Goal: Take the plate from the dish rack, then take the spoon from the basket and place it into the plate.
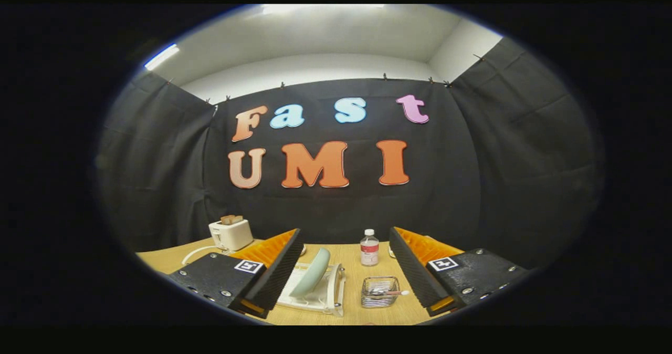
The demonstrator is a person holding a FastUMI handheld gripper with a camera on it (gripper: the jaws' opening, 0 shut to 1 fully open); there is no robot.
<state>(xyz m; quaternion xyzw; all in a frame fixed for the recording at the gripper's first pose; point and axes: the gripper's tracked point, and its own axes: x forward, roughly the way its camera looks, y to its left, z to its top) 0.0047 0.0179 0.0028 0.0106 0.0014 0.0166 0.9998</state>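
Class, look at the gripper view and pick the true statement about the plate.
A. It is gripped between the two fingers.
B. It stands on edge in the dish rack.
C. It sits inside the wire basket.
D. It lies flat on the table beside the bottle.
B: the plate stands tilted on edge in the dish rack, untouched, while the gripper is open above the table.

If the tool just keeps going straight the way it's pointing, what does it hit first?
Probably the water bottle, standing on the table ahead between the open tool's fingers. Depth is hard to judge.
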